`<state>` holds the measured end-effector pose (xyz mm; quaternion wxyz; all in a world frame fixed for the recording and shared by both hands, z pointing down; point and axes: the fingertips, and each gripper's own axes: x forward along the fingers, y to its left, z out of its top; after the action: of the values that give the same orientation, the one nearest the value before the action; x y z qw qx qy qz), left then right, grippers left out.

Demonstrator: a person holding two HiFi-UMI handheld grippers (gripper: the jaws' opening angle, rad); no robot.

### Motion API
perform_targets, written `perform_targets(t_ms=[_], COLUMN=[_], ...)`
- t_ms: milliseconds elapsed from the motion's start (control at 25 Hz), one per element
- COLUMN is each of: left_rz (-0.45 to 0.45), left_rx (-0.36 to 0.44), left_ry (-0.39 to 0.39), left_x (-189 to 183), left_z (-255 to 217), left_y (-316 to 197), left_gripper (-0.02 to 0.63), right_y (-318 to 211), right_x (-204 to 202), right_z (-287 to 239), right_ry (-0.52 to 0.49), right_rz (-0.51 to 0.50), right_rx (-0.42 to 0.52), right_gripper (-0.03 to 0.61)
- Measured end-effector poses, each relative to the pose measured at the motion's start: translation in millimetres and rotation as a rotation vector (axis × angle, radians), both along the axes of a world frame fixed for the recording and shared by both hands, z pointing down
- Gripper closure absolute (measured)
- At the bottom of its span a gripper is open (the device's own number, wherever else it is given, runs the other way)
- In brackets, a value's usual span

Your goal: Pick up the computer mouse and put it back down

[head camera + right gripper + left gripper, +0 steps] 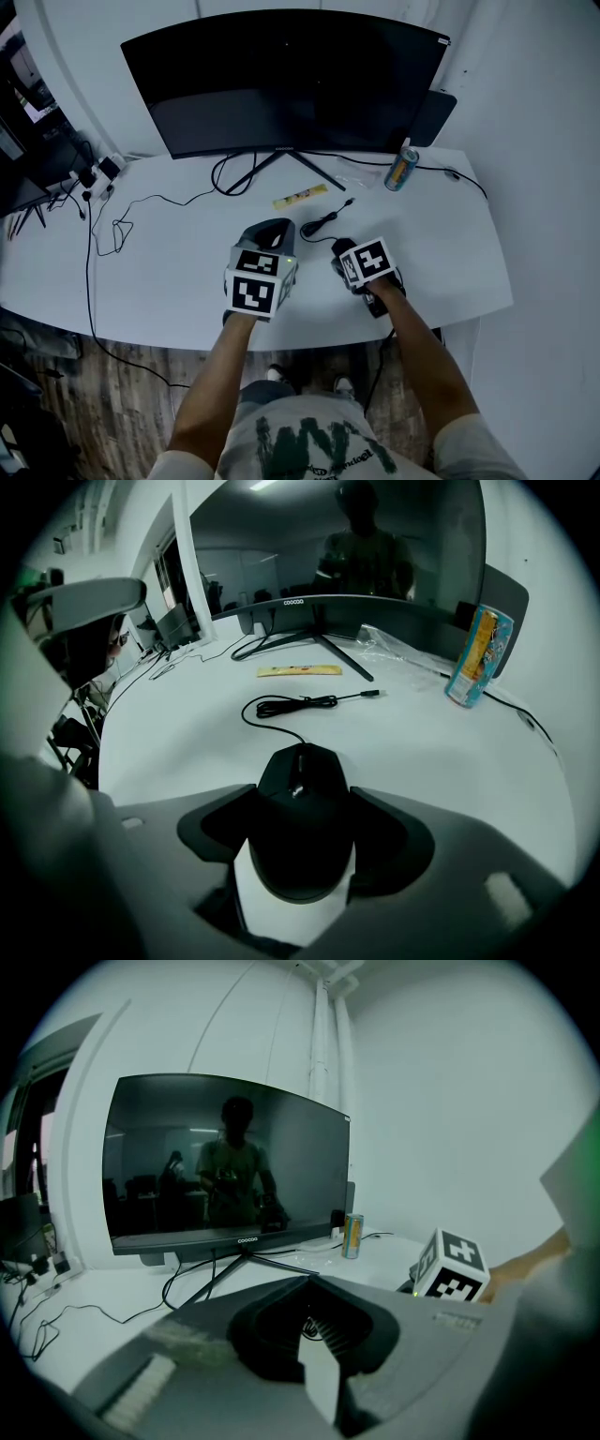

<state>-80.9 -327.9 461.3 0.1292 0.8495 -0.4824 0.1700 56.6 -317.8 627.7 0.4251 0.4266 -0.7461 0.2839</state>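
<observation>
A black computer mouse (pixel 300 822) lies on the white table (pixel 441 752), its cable (pixel 291 703) coiled beyond it. My right gripper (pixel 302 797) points steeply down over the mouse, with one jaw against each of its sides. In the head view the mouse (pixel 340 247) peeks out just ahead of the right gripper (pixel 349 258). The left gripper (pixel 272 231) hovers just left of it, its jaws meeting at the tips with nothing between them. From the left gripper view, the left gripper (pixel 309 1283) faces the monitor.
A curved black monitor (pixel 281 84) stands at the back on a splayed stand. A drink can (pixel 401 169) is at the back right and a yellow packet (pixel 300 196) lies in front of the stand. Cables and a power strip (pixel 94 173) lie at the left.
</observation>
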Motion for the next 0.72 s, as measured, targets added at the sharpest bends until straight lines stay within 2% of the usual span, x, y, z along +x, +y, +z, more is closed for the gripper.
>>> perform_targets(t_ms=[320,720], left_rz=[-0.019,-0.040], left_rx=[0.012,0.021], left_ry=[-0.001,-0.007], left_x=[-4,2], left_z=[-7,-21], left_y=[0,12], left_gripper=[0.609,0.609], right_y=[1,0], right_x=[1,10], right_z=[-2,-40], right_ry=[-0.037,-0.140], right_rz=[0.043,0.087], right_rx=[-0.004,0.090], right_gripper=[0.270,0.270])
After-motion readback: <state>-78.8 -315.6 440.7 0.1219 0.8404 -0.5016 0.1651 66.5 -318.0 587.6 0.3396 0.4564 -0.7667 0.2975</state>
